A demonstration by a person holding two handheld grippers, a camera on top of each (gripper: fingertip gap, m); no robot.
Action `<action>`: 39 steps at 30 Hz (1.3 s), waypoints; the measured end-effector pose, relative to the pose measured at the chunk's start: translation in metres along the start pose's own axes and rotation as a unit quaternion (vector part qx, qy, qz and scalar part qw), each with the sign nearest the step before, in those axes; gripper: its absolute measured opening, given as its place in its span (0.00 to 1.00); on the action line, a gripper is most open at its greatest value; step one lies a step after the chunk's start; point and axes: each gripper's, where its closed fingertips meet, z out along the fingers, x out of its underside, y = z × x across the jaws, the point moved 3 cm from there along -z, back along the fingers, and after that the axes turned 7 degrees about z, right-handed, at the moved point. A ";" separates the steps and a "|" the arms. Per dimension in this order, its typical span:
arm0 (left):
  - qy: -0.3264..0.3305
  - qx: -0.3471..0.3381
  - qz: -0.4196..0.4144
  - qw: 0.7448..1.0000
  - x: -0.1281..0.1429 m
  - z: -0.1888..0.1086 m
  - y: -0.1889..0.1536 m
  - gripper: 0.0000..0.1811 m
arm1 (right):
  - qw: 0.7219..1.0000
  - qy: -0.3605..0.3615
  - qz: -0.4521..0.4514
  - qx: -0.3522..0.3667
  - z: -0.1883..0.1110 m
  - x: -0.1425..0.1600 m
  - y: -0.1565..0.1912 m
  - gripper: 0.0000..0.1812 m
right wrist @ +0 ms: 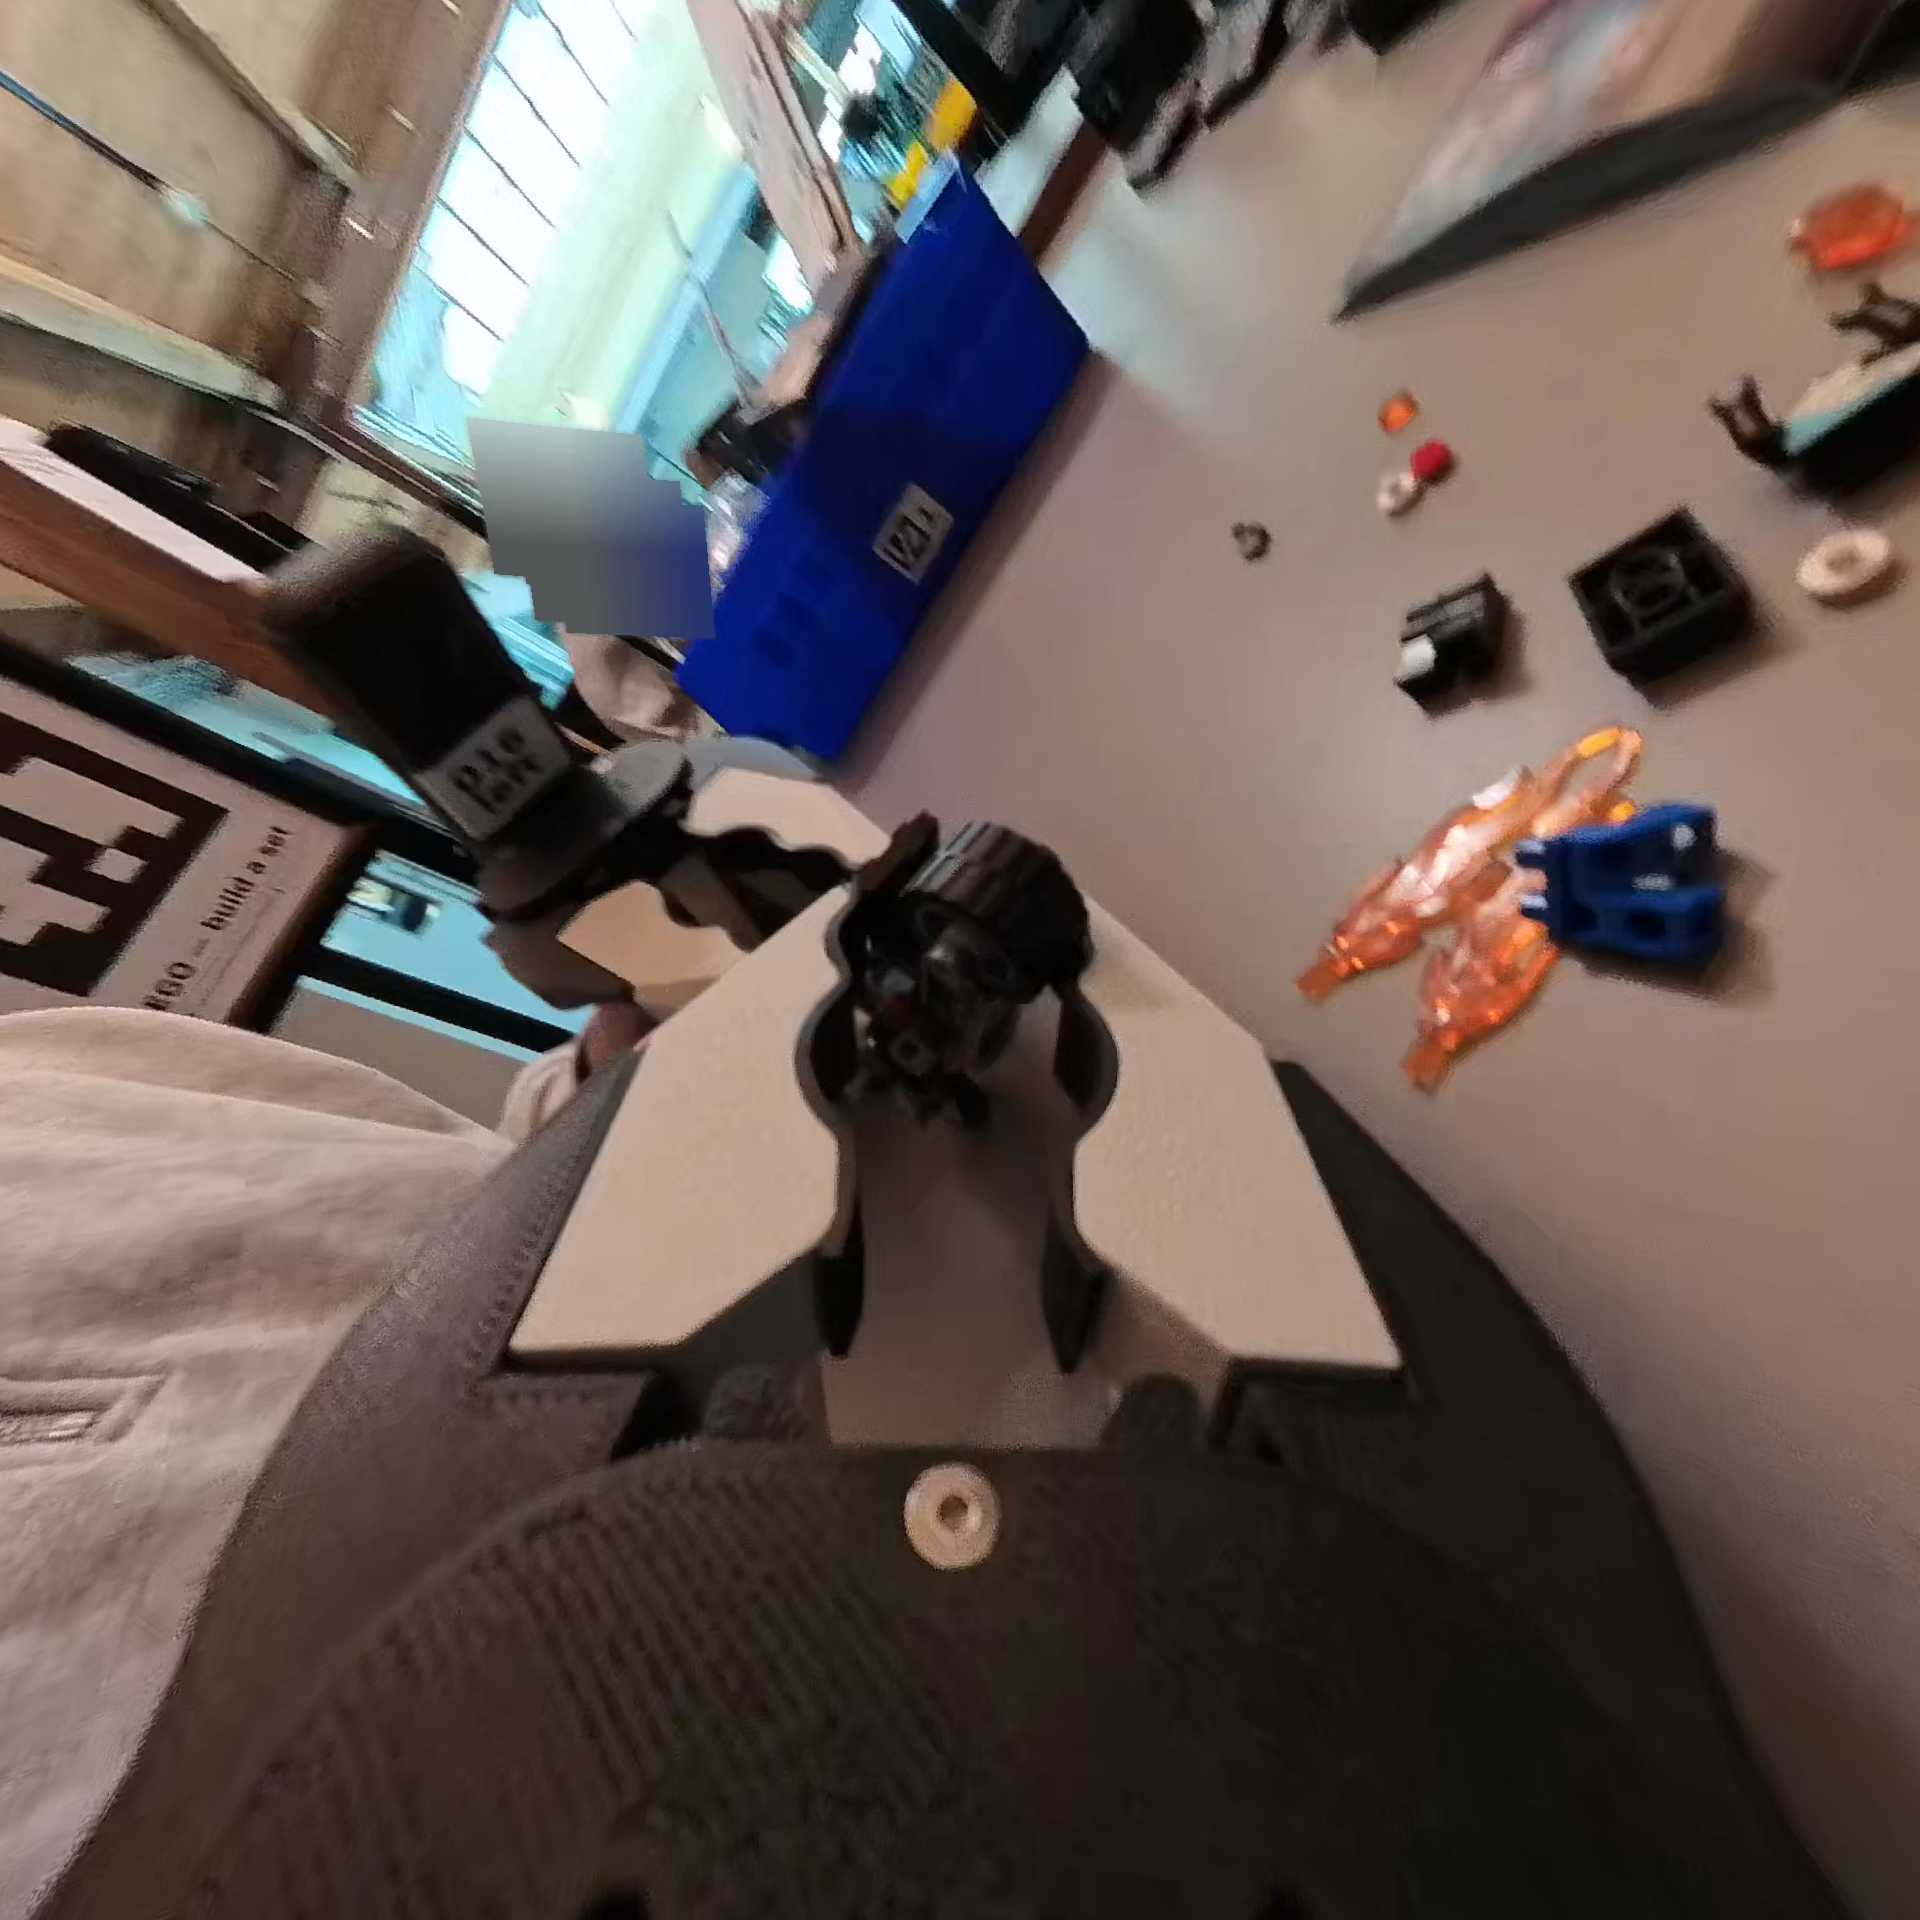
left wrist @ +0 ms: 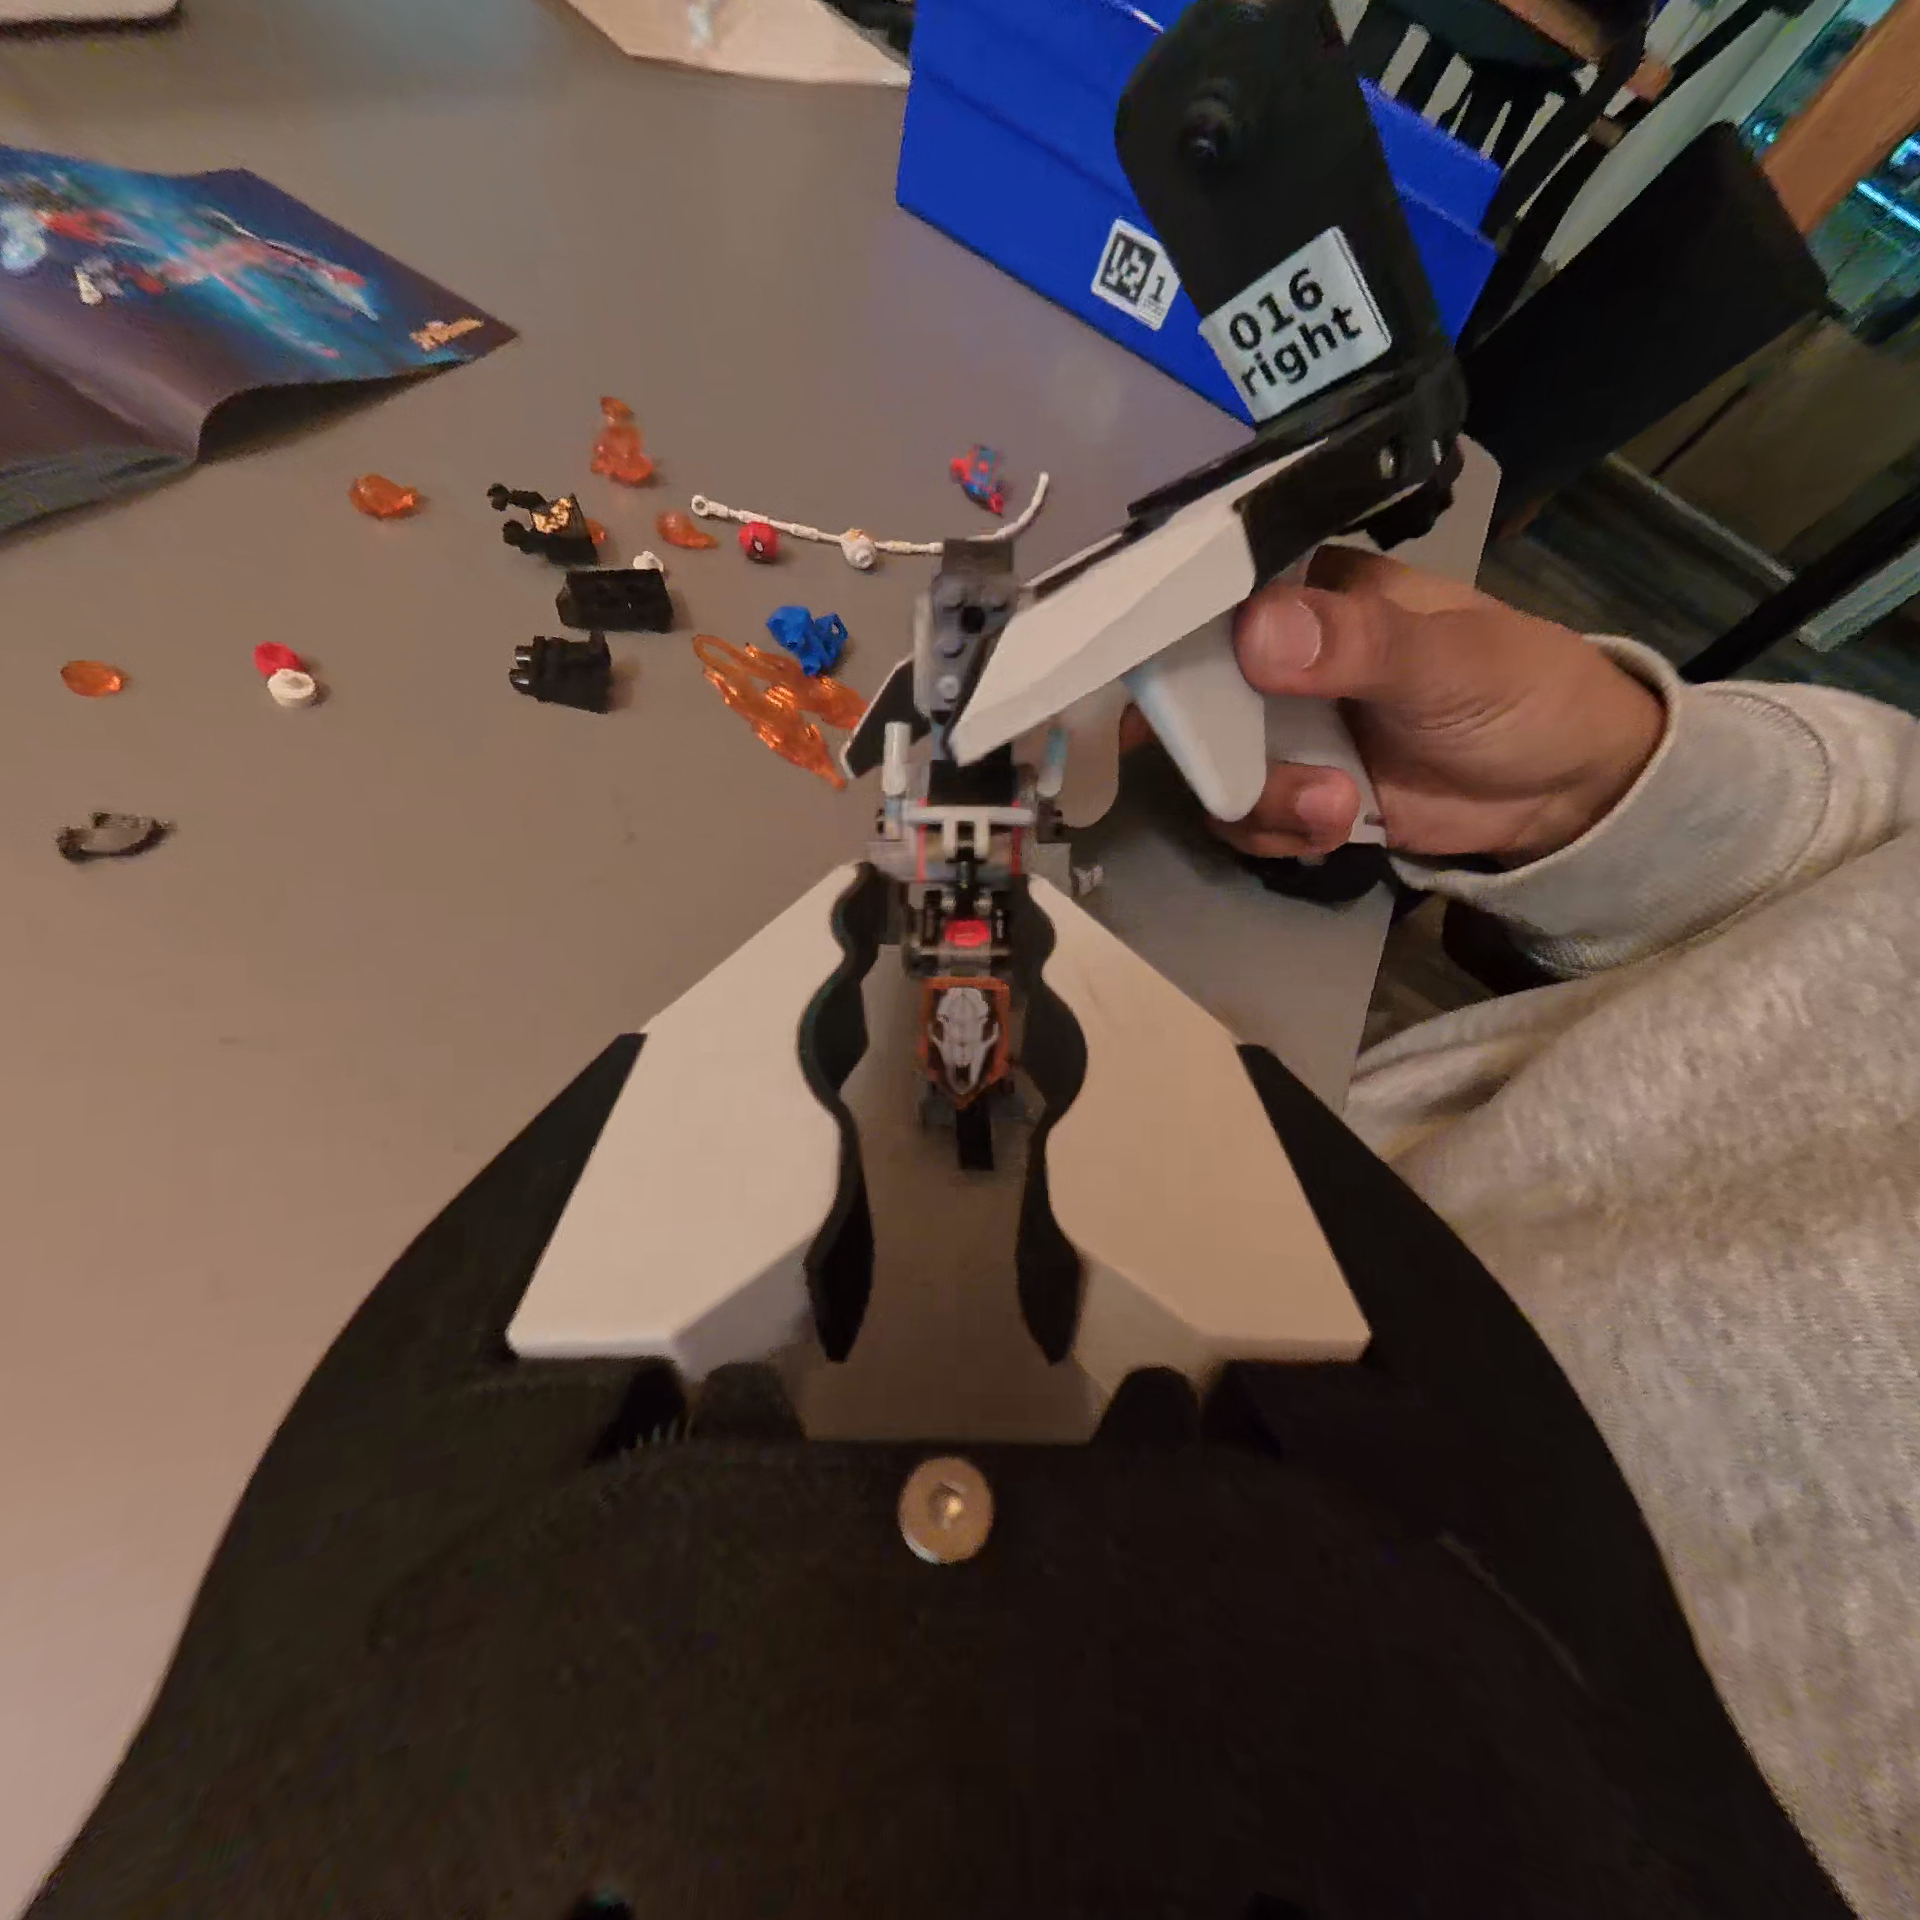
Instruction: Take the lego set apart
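The lego model (left wrist: 966, 1039), a small black and grey vehicle with a skull-printed orange tile, is held above the table. My left gripper (left wrist: 951, 894) is shut on its middle. My right gripper (left wrist: 914, 727) comes in from the upper right and is shut on the grey plate (left wrist: 961, 623) at the model's far end. In the right wrist view, my right gripper (right wrist: 961, 935) pinches the dark, blurred model (right wrist: 966, 966), and my left gripper (right wrist: 769, 883) shows just behind it to the left.
Loose pieces lie on the grey table (left wrist: 416, 987): orange flames (left wrist: 779, 707), a blue piece (left wrist: 808, 634), black bricks (left wrist: 613, 597), a white chain (left wrist: 810, 530). A booklet (left wrist: 187, 301) lies far left and a blue bin (left wrist: 1039, 177) at the back. The table edge (left wrist: 1371, 935) is on the right. Both grippers' tips are close together, under 4 cm apart.
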 end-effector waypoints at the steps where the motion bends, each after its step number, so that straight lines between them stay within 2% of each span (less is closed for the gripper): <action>1: 0.003 0.002 0.002 1.000 0.000 0.001 -0.001 0.10 | 1.000 0.016 -0.001 0.020 0.000 0.004 -0.004 0.18; 6: 0.045 0.010 0.005 0.999 0.009 0.009 -0.004 0.10 | 0.988 0.063 -0.057 0.130 -0.017 0.011 -0.023 0.27; 9: 0.074 0.008 0.028 0.997 0.014 0.013 -0.009 0.12 | 0.977 0.072 -0.118 0.165 -0.033 0.008 -0.023 0.29; 12: 0.079 0.004 0.045 0.996 0.015 0.015 -0.011 0.14 | 0.967 0.081 -0.203 0.133 -0.036 0.010 -0.003 0.26; 15: 0.082 0.001 0.053 0.995 0.016 0.012 -0.013 0.14 | 0.939 0.112 -0.306 0.108 -0.029 0.019 0.013 0.22; 17: 0.084 -0.001 0.057 0.995 0.017 0.010 -0.015 0.14 | 0.923 0.139 -0.343 0.107 -0.023 0.024 0.014 0.20; 22: 0.090 -0.013 0.070 0.993 0.020 0.002 -0.017 0.15 | 0.921 0.186 -0.341 0.040 -0.009 0.032 0.021 0.17; 30: 0.079 -0.016 0.059 0.995 0.026 -0.006 -0.016 0.13 | 0.922 0.241 -0.301 0.041 0.006 0.044 0.016 0.10; 31: 0.077 -0.005 0.055 0.996 0.026 -0.006 -0.017 0.09 | 0.924 0.240 -0.294 0.044 0.008 0.045 0.017 0.10; 35: 0.079 -0.005 0.058 0.995 0.026 -0.006 -0.018 0.09 | 0.941 0.220 -0.253 0.047 0.009 0.045 0.021 0.08; 39: 0.082 -0.009 0.074 0.994 0.026 -0.004 -0.020 0.09 | 0.959 0.196 -0.203 0.013 0.010 0.044 0.030 0.07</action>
